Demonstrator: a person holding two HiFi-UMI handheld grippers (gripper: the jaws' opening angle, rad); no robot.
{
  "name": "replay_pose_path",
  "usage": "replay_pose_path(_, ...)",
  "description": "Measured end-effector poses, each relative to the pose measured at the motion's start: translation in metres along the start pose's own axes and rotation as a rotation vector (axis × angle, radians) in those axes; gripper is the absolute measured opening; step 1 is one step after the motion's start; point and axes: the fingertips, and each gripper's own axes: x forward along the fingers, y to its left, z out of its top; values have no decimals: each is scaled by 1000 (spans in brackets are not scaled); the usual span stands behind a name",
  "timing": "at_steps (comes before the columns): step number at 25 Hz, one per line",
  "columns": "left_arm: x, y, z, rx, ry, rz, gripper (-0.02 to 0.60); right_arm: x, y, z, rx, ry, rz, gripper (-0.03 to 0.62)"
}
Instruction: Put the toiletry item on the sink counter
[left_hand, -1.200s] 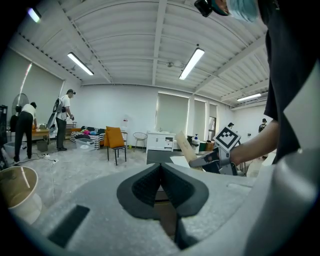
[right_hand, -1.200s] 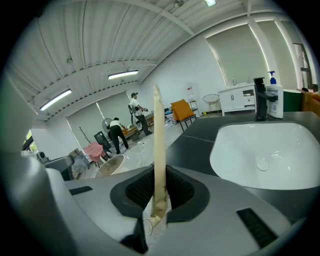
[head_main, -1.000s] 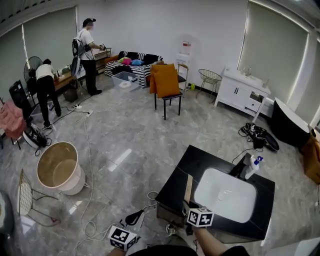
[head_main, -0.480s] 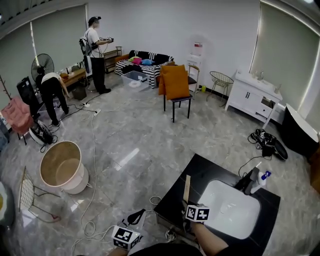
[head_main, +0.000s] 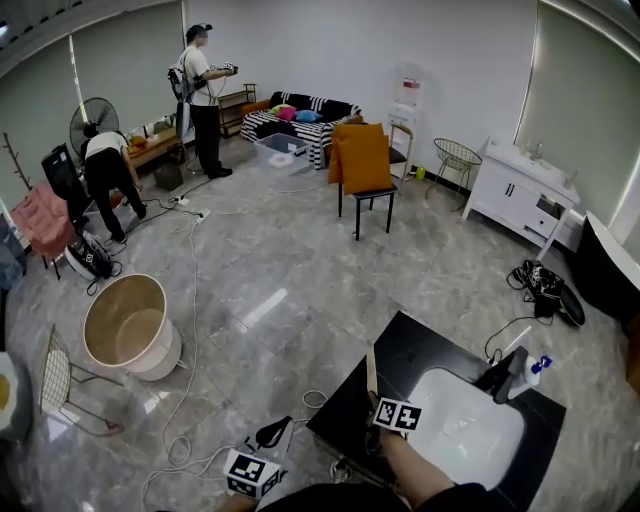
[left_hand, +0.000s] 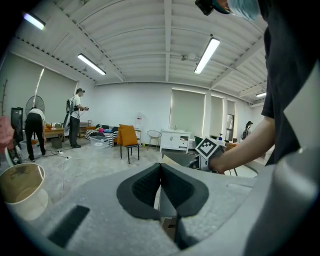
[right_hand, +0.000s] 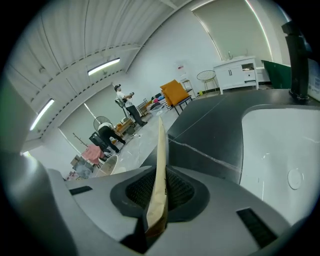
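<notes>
My right gripper (head_main: 374, 398) (right_hand: 160, 186) is shut on the toiletry item (head_main: 370, 368) (right_hand: 160, 146), a thin flat tan piece that stands on edge and sticks out forward past the jaws. It hangs over the left part of the black sink counter (head_main: 400, 345) (right_hand: 210, 131), beside the white basin (head_main: 470, 425) (right_hand: 280, 145). A black faucet (head_main: 505, 372) (right_hand: 296, 65) stands at the basin's far side. My left gripper (head_main: 272, 434) (left_hand: 161, 169) is low, left of the counter, shut and empty.
A white spray bottle (head_main: 537, 370) stands by the faucet. Cables (head_main: 185, 400) trail over the floor near a round tub (head_main: 125, 330) and a wire rack (head_main: 55, 385). An orange-draped chair (head_main: 365, 165), a white cabinet (head_main: 515, 185) and two people (head_main: 205, 95) are farther off.
The head view has swung, so the counter now lies lower and more to the right. The right gripper keeps the tan item over the counter's left part. The left gripper has barely moved.
</notes>
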Motion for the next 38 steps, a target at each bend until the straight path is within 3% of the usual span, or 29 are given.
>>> replay_pose_path(6,8,4,-2,-9,16,-1,9,9,-14,14,107,-19,-52,54)
replay_pose_path(15,10,5,-4,-15,27,-13,9,10,-23,20,157,-28,-84,75)
replay_pose_path(19,10,6,-5,-11,28,-20,9,10,-22,22,176,-34,-60,157)
replay_pose_path(29,-2,3,-4,-11,24,-38,9,-4,-18,14,78,-9,-90,298)
replay_pose_path(38,-34,4,-6,-4,17,-57,9,-52,12,19,-84,-119,-112,278)
